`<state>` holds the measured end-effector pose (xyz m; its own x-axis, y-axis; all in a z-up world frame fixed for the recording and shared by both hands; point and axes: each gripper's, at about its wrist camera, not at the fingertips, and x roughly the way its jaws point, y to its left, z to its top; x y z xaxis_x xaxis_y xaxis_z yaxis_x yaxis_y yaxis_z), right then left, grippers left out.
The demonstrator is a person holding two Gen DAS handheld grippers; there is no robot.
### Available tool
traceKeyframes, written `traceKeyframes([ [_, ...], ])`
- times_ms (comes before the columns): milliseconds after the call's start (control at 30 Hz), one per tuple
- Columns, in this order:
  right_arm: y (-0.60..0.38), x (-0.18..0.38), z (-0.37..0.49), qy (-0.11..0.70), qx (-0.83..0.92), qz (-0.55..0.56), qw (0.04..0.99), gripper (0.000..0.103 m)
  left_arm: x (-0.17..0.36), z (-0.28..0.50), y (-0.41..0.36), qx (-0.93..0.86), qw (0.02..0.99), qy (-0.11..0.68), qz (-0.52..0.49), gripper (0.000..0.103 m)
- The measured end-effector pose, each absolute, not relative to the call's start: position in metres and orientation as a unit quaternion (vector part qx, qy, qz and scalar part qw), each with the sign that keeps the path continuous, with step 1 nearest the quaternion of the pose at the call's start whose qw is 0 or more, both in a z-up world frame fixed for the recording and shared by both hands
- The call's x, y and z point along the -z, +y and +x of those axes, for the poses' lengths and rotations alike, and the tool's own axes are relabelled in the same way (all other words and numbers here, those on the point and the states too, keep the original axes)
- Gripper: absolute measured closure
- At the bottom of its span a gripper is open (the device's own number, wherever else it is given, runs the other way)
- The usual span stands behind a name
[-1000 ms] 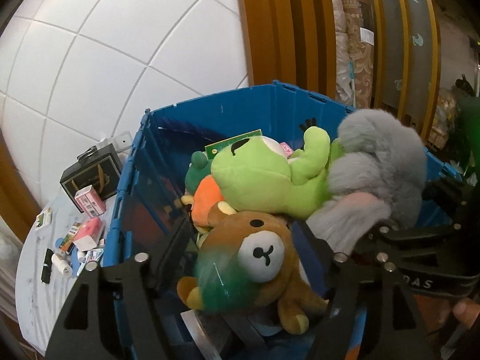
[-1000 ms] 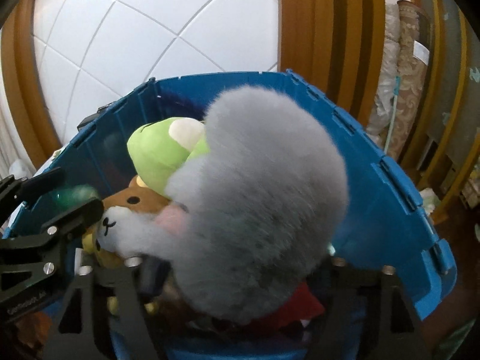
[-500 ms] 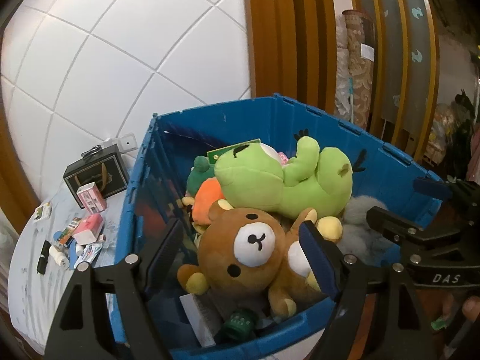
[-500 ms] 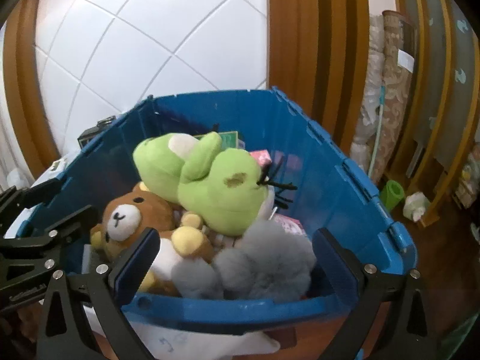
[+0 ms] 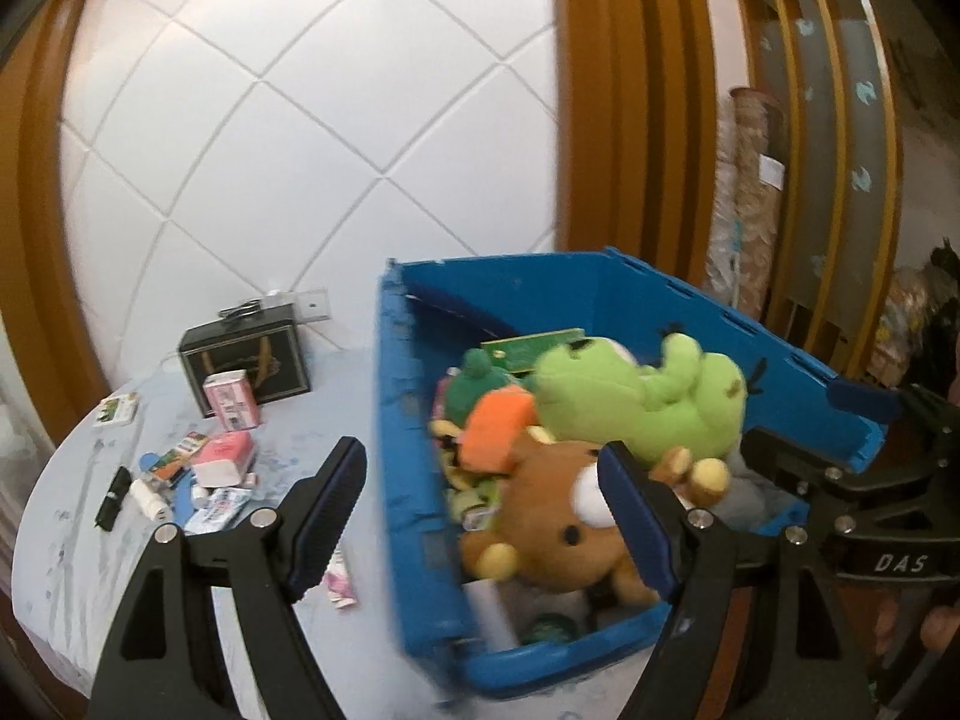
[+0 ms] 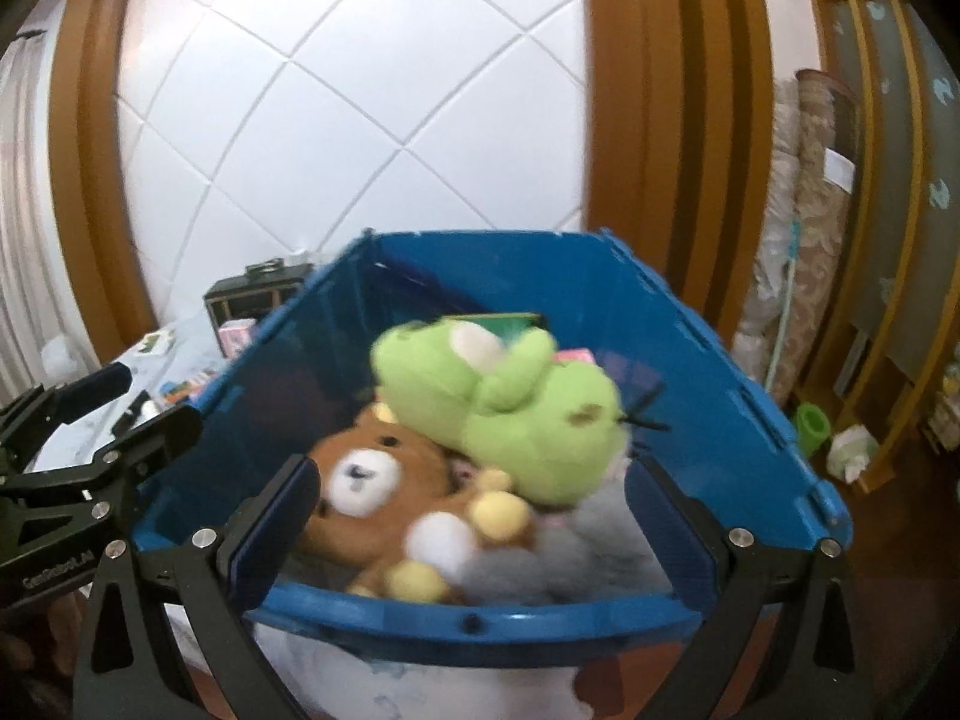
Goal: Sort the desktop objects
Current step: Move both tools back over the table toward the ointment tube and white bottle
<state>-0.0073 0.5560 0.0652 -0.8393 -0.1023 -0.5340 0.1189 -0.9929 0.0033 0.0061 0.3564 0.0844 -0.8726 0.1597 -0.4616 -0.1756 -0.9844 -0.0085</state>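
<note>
Both grippers, left point(image 5: 480, 516) and right point(image 6: 474, 516), hover wide-fingered above the blue bin point(image 6: 690, 360).

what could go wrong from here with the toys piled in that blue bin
1. The lime green plush frog lies on top of the heap in the blue plastic crate, level with the rim; another toy dropped in could roll it out.
2. The crate's near corner seems close to the table edge, so a bump might tip it.
3. Small boxes and tubes are scattered near the open left claw; a wide sweep could knock them off.
</note>
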Motion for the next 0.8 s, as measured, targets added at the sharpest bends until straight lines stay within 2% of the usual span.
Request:
traceKeyframes([
  [433, 0.380, -0.082, -0.003, 0.032, 0.959, 0.252, 0.123, 0.000, -0.058, 0.005, 0.157, -0.964, 0.004, -0.023, -0.263, 0.024],
  [633, 0.288, -0.063, -0.013, 0.016, 0.953, 0.266, 0.143, 0.000, -0.029, -0.004, 0.053, -0.952, -0.040, -0.026, -0.303, 0.024],
  [800, 0.238, -0.024, -0.037, 0.008, 0.939, 0.312, 0.143, 0.000, 0.009, -0.022, -0.009, -0.933, -0.074, -0.042, -0.350, 0.024],
])
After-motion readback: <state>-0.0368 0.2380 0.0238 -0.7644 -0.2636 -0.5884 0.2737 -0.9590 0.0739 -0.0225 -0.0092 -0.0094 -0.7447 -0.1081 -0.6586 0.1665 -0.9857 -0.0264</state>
